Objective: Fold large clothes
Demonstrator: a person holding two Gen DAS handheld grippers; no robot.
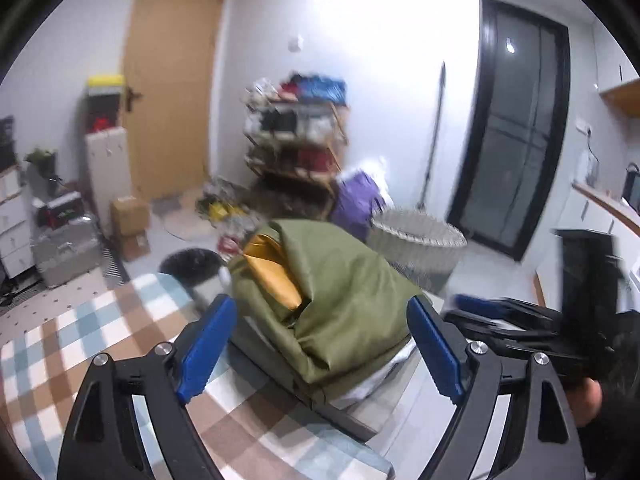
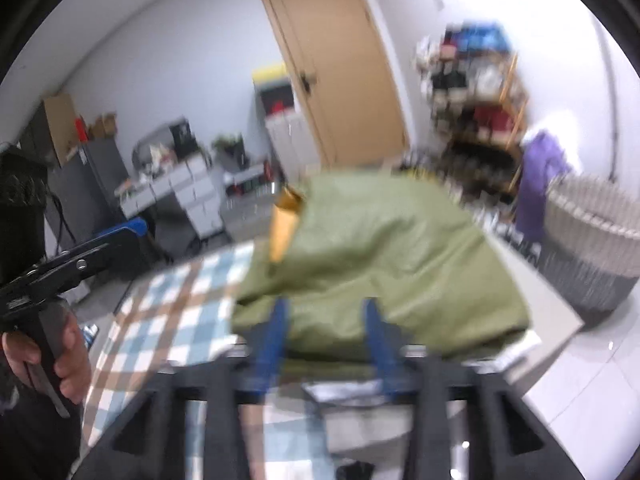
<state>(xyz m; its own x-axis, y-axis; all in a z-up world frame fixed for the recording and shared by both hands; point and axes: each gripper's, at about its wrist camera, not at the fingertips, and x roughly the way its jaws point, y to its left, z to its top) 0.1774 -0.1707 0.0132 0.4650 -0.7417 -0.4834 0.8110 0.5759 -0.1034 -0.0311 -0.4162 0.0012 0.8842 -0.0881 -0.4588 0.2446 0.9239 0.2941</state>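
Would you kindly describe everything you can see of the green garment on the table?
The green garment is olive, of smooth, slightly shiny fabric, with a golden-yellow lining showing at its open far-left edge. It lies folded into a bulky bundle on the checked tablecloth, near the table's right edge, with something white under its near corner. The open left tool frames it; whether either tool touches it is unclear.

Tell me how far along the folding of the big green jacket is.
Mostly done, it seems: the olive-green jacket with yellow lining lies as a compact bundle on the checked tablecloth. Nothing is in hand; the left gripper is open around it, the right gripper open beside it. Possibly only tidying remains.
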